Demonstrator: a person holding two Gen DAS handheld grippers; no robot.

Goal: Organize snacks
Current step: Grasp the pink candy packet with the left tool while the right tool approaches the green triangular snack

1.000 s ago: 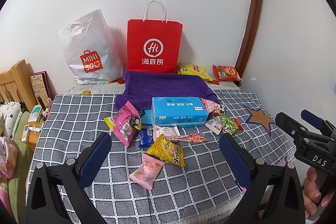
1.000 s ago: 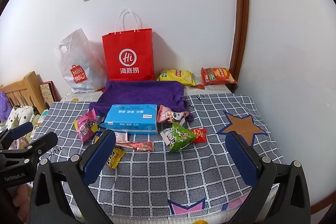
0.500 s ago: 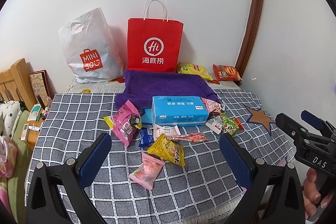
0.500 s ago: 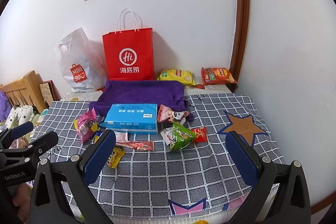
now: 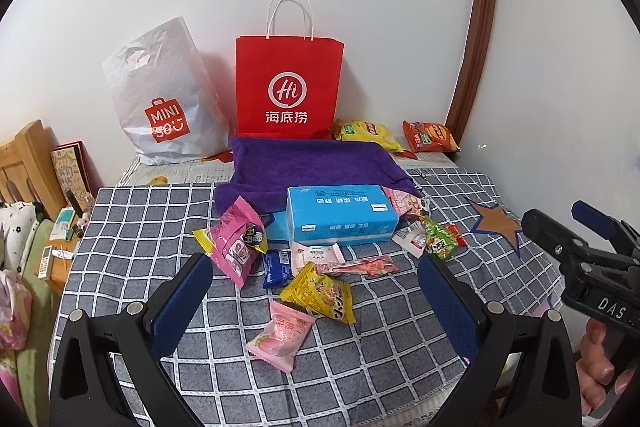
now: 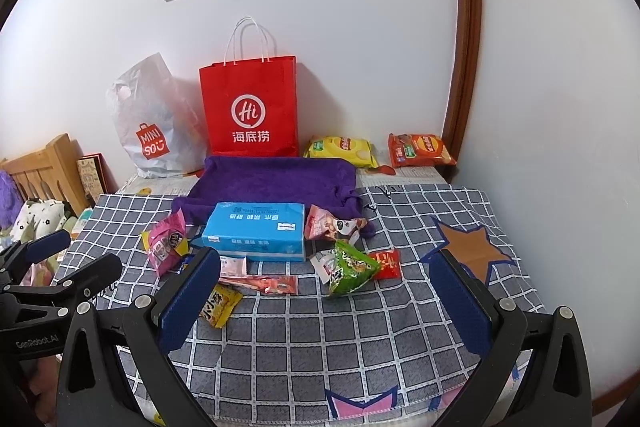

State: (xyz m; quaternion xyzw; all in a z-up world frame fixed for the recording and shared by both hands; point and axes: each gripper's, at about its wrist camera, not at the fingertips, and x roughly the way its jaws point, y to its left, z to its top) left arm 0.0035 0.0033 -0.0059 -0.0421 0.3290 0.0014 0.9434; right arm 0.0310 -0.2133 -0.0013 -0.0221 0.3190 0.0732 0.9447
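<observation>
Above the checked tabletop [image 5: 132,227], both hand-held grippers, left [image 5: 316,291] and right [image 6: 326,291], remain spread wide and empty, barely shifted from a second ago, while the snack packets [image 5: 320,293] lie scattered, untouched, around the blue tissue box [image 5: 340,217].

Near strip of checked worktop [image 6: 360,339] bare; free passage in front of snack cluster. Blue tissue box [image 6: 256,231] blocks centre. Far edge closed by red paper bag [image 6: 250,107] and white plastic bag [image 6: 154,123]. Right side around star patch [image 6: 466,247] open.
</observation>
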